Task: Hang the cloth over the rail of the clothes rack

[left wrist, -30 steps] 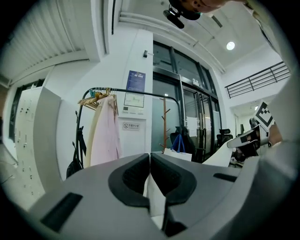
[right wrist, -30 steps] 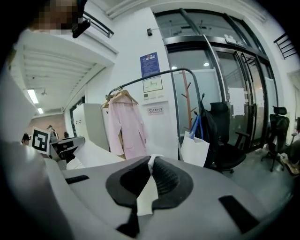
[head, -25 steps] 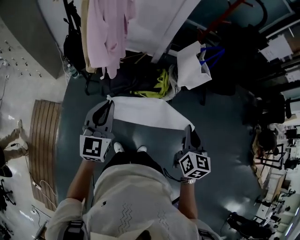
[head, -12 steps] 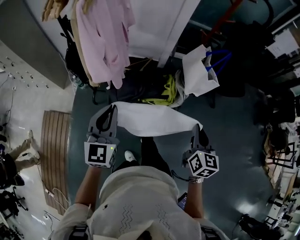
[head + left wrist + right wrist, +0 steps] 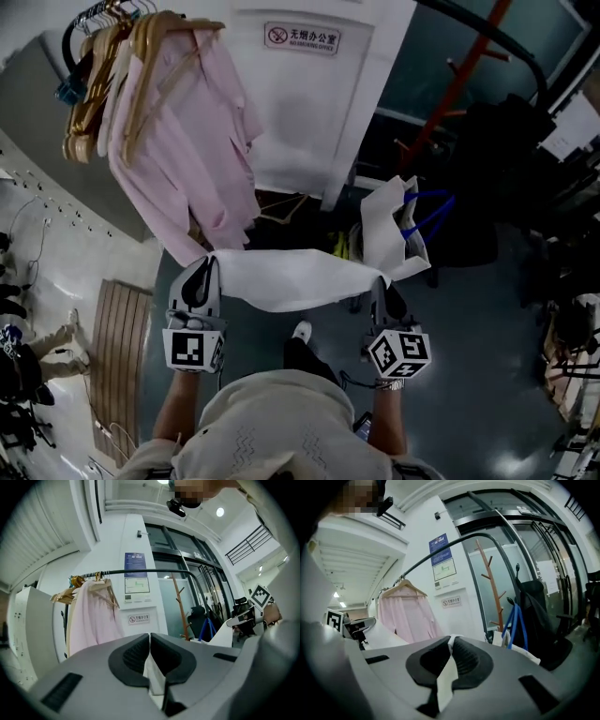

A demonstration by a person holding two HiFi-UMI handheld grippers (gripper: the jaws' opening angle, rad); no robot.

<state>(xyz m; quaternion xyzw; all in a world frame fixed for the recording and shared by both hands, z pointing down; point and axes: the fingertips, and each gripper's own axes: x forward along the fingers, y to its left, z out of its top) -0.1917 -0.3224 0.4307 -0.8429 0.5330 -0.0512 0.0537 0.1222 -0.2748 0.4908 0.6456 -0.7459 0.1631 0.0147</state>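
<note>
While the left gripper (image 5: 208,264) and the right gripper (image 5: 380,283) are held level in front of the person, a white cloth (image 5: 286,279) hangs stretched between them, sagging a little in the middle. Each gripper's jaws are closed tight on one end of the cloth: a pinched white fold shows between the pads in both gripper views. The cloth is clear of the floor and on the near side of the rack, not yet over the rail (image 5: 140,572), a black bar that runs higher up and farther off. At the rail's left end a pink shirt (image 5: 197,159) hangs on wooden hangers (image 5: 103,56); its hem comes down just beside the cloth's left end, and contact cannot be told. Beyond the cloth's right end stands a white bag (image 5: 389,230).
</note>
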